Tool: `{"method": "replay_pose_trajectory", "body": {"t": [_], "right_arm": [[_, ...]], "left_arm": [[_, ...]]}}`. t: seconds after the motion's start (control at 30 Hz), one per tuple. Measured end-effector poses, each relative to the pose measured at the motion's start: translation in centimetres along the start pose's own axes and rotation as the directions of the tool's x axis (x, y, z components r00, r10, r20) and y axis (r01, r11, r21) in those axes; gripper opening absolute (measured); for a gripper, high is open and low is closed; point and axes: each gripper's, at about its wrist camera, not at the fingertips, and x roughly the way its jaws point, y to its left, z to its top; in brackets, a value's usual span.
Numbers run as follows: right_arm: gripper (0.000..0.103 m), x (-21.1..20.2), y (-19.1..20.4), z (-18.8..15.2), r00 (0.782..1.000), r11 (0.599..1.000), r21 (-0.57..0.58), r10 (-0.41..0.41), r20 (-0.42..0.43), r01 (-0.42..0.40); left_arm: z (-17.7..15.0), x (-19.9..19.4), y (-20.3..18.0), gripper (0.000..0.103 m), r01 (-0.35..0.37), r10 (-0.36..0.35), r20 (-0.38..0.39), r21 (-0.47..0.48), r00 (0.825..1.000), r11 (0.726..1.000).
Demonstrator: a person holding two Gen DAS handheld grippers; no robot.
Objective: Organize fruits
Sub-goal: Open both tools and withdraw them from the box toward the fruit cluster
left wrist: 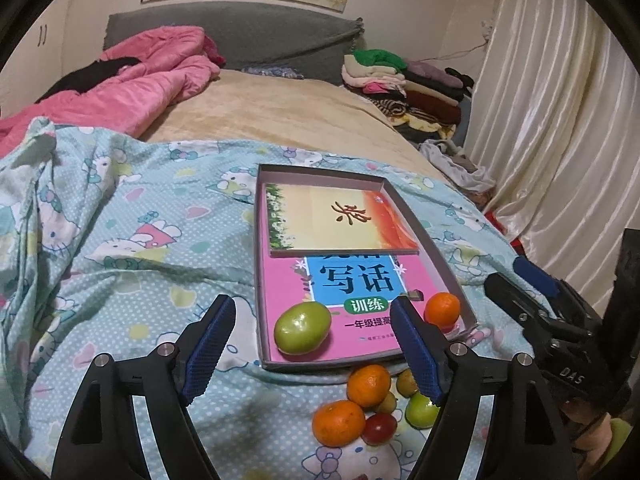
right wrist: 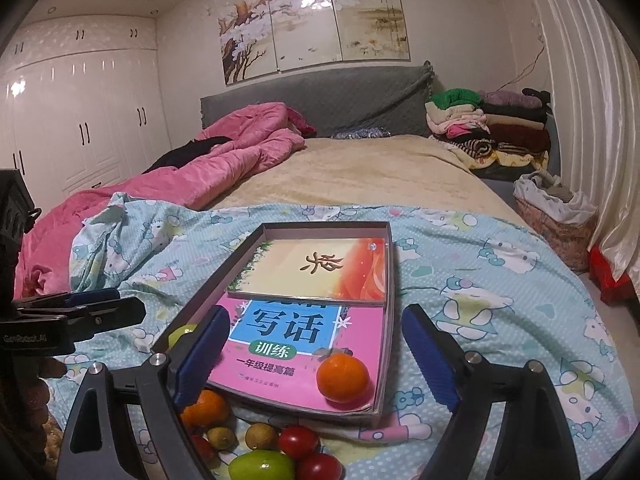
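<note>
A shallow grey box [left wrist: 320, 170] [right wrist: 328, 226] lies on the bed with two books inside. A green fruit [left wrist: 303, 327] [right wrist: 182, 334] and an orange [left wrist: 442, 309] [right wrist: 342, 378] rest on the pink book, near the box's front wall. Loose fruits lie on the sheet in front of the box: oranges [left wrist: 369, 385] [right wrist: 205, 408], red fruits [left wrist: 380, 428] [right wrist: 298, 442], green ones [left wrist: 422, 410] [right wrist: 261, 468] and small brown ones [right wrist: 261, 436]. My left gripper [left wrist: 314, 340] [right wrist: 124, 302] hangs open above the box's front left corner. My right gripper [right wrist: 316, 356] [left wrist: 514, 278] hangs open over the front right, touching nothing.
The box sits on a light blue cartoon-print sheet [left wrist: 140, 260]. A pink quilt [left wrist: 140, 80] is bunched at the far left and folded clothes [left wrist: 400, 80] are piled at the far right. A lined basket [right wrist: 556, 216] and white curtains [right wrist: 592, 100] stand beside the bed's right edge.
</note>
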Motion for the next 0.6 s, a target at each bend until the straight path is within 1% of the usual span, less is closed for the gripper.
{"method": "replay_pose_trajectory", "body": {"t": [0.07,0.1,0.3,0.6], "right_arm": [[0.089,-0.6,0.1,0.0,1.000,1.000,0.004,0.002,0.003,-0.002],[0.092,-0.7,0.2,0.0,1.000,1.000,0.007,0.003,0.000,-0.003],[0.096,-1.9,0.6,-0.3,1.000,0.999,0.035,0.024,-0.013,-0.023],[0.096,-2.7,1.8,-0.8,0.999,0.999,0.026,0.040,-0.026,-0.040]], "left_arm": [[-0.1,-0.2,0.0,0.081,0.008,-0.008,-0.006,-0.008,1.000,1.000],[-0.2,-0.2,0.0,0.082,0.010,-0.010,-0.011,-0.009,1.000,1.000],[-0.7,0.0,-0.4,0.082,0.000,0.000,-0.049,0.003,0.999,1.000],[-1.6,-0.3,-1.0,0.082,0.016,-0.014,-0.089,0.016,0.996,1.000]]}}
